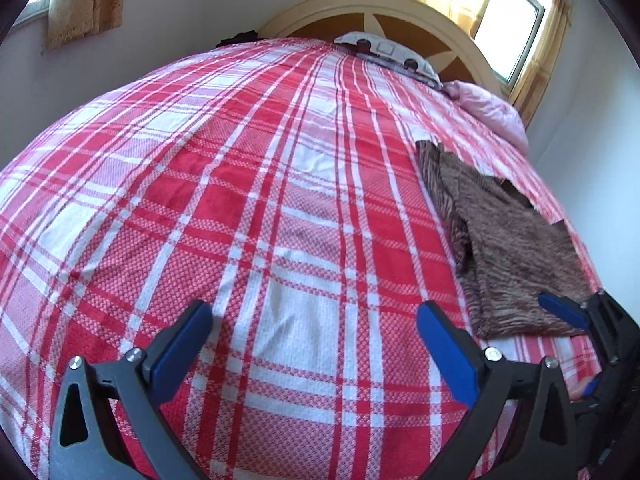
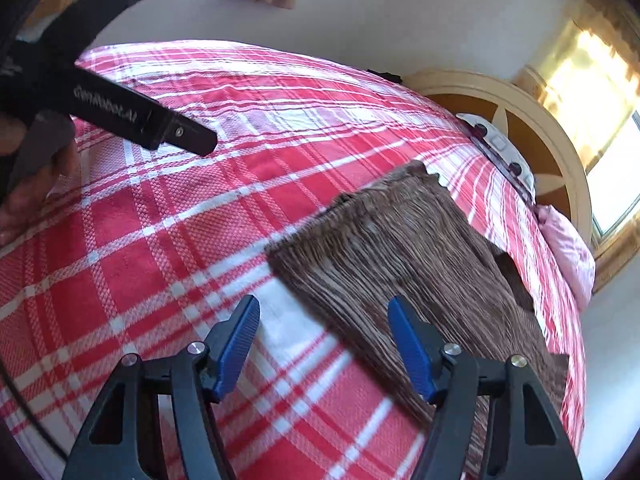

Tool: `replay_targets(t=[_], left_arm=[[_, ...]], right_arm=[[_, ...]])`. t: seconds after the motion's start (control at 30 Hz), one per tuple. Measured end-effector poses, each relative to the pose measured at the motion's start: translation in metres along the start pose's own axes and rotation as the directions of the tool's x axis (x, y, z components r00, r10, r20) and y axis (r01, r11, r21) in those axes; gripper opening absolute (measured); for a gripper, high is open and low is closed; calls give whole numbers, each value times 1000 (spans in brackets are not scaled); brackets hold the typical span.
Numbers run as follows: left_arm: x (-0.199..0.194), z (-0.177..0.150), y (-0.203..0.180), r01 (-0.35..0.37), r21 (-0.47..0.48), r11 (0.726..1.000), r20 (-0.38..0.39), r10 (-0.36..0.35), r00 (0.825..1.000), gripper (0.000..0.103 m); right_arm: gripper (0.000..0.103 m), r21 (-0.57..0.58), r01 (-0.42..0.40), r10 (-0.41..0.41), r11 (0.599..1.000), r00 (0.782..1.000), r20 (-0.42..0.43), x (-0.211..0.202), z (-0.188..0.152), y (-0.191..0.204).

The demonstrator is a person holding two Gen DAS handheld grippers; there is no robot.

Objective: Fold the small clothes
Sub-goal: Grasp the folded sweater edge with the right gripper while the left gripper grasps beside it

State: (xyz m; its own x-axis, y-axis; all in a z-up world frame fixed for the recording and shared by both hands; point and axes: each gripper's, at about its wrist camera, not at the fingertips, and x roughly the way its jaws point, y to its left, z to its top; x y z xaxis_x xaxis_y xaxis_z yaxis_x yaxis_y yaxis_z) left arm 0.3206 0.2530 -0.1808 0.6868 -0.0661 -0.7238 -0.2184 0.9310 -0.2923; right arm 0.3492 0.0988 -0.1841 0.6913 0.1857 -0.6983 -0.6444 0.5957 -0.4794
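Brown fuzzy garment [image 2: 404, 268] lies flat on the right side of the red and white checked bedspread [image 1: 240, 208], already folded into a neat shape with a soft, stripy nap. Left gripper [image 1: 314, 332] hangs over bare cloth with its blue pads spread wide, holding nothing. Right gripper [image 2: 324, 338] is spread wide too, over the garment's near edge, probably to smooth or fold it again.

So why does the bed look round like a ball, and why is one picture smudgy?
Both wrist views use fisheye lenses, which bulge the plaid bedspread. The right wrist view shows motion blur on the brown garment. The window glares white in the left wrist view.
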Motion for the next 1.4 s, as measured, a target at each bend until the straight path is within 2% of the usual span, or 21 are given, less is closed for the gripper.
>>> replay_targets(t=[0.13, 0.23, 0.43, 0.53, 0.6, 0.77, 0.9, 1.0, 1.17, 1.23, 1.3, 1.4], left_arm=[[-1, 0, 4, 32, -23, 999, 9, -31, 999, 103], [-2, 0, 7, 54, -38, 998, 15, -53, 998, 103], [-5, 3, 17, 124, -81, 989, 26, -122, 992, 103], [0, 17, 19, 196, -100, 976, 5, -196, 980, 103], [4, 34, 16, 259, -97, 961, 10, -259, 966, 103], [30, 77, -17, 300, 12, 954, -27, -300, 954, 102], [69, 103, -47, 374, 44, 926, -94, -369, 925, 95], [95, 113, -65, 387, 88, 918, -128, -375, 918, 91], [124, 115, -89, 424, 116, 898, -184, -400, 898, 82], [131, 115, -98, 427, 142, 893, -203, -395, 896, 76], [138, 116, -103, 415, 156, 896, -215, -379, 900, 74], [144, 120, -107, 419, 154, 895, -225, -381, 897, 74]], right_arm=[[67, -13, 49, -49, 999, 998, 26, 8, 10, 7], [58, -26, 80, -79, 996, 996, 33, 16, 17, 13], [14, -30, 107, -106, 994, 994, 15, 21, 15, 17], [12, 16, 96, -96, 995, 995, 10, 21, 13, 9], [12, 21, 88, -88, 996, 996, 5, 23, 11, 9], [11, 19, 96, -96, 995, 995, 13, 24, 10, 13], [11, 37, 80, -80, 996, 997, 15, 24, 9, 10], [11, 44, 73, -74, 996, 997, 16, 24, 8, 9], [11, 26, 93, -94, 995, 995, 18, 24, 8, 12], [11, 20, 101, -101, 995, 995, 18, 24, 7, 13], [11, 27, 92, -92, 995, 996, 19, 24, 7, 12], [11, 48, 68, -69, 996, 997, 19, 24, 6, 8]])
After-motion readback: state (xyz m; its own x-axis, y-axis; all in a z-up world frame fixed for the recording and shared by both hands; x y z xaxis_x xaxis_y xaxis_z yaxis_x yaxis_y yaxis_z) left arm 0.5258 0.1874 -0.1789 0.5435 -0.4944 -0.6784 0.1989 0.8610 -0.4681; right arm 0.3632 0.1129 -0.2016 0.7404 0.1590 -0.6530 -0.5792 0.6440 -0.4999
